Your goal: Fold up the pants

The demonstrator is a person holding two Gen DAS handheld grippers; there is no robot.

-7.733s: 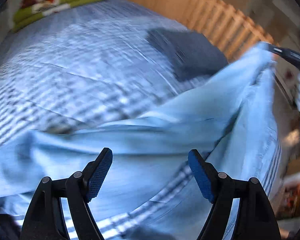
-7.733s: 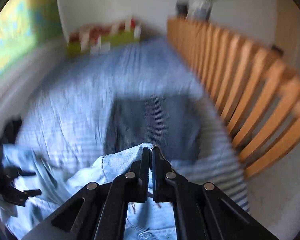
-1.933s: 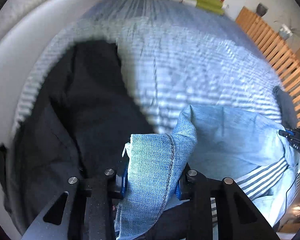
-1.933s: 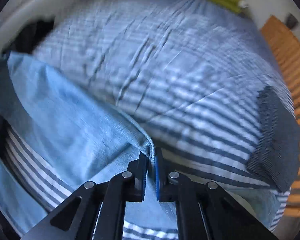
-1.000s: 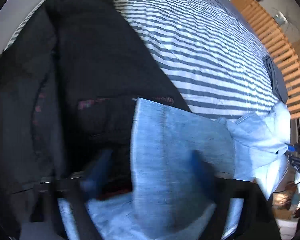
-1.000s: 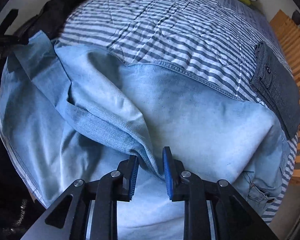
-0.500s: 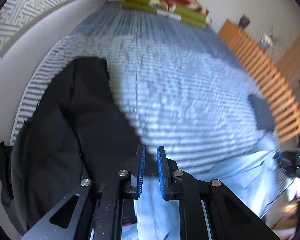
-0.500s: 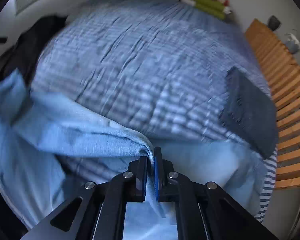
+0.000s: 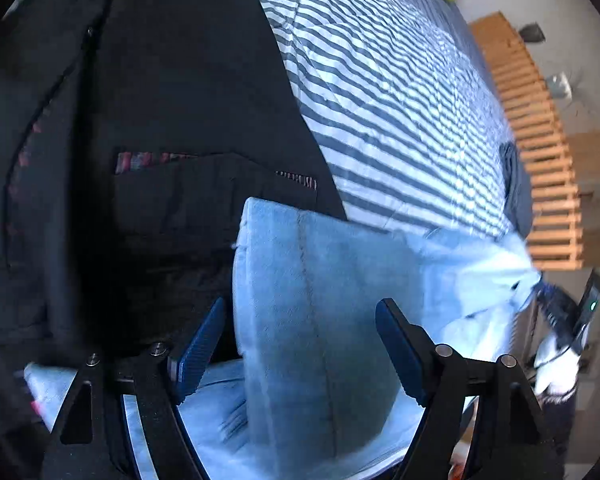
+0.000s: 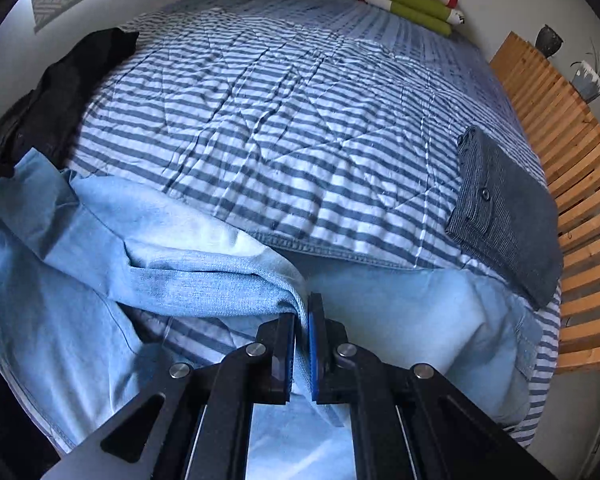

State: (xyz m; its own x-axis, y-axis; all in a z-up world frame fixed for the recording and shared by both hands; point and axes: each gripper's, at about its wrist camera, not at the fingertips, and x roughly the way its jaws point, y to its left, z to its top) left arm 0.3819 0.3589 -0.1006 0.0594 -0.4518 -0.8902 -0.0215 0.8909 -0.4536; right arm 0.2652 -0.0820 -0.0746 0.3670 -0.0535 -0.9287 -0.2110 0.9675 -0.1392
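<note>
Denim jeans (image 10: 204,276) hide right gripper (image 10: 302,344) pads.

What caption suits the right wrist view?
Right gripper pinches light blue denim pants over a blue-and-white striped bedspread.

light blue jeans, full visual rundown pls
The light blue jeans are faded denim with stitched seams, crumpled across the near end of the striped bedspread. The right hand-held gripper pinches a bunched fold. One leg end lies between the left hand-held gripper's opening jaws, pads clear, overlapping a black garment.
</note>
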